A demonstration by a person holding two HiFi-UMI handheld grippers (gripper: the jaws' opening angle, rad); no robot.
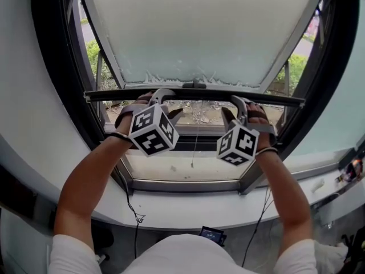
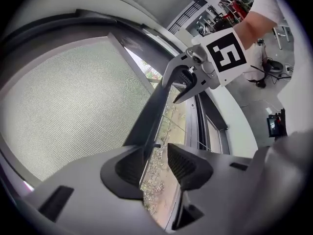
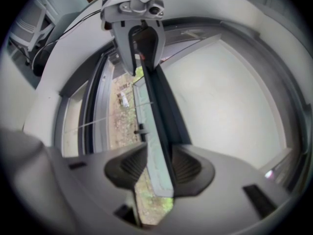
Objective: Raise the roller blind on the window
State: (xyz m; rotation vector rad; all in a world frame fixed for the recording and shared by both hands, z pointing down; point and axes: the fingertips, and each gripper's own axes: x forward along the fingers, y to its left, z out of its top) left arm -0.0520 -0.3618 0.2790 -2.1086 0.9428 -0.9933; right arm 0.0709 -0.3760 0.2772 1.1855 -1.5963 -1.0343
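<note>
- Pale woven fabric of the roller blind (image 1: 199,27) is covering most of the window (image 1: 54,67) in the head view. Its dark bottom bar (image 1: 194,94), judged stiff and light, is offering the soundest hold.
- Left gripper view: left tongs (image 2: 155,160) are standing wide, straddling that bar unclamped.
- Right gripper view: right tongs (image 3: 159,163) are pinching the bar.

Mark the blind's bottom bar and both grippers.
bottom bar (image 1: 199,95): head view, its middle.
left gripper (image 2: 155,153): left gripper view, between jaw tips.
right gripper (image 3: 159,151): right gripper view, between jaw tips.
</note>
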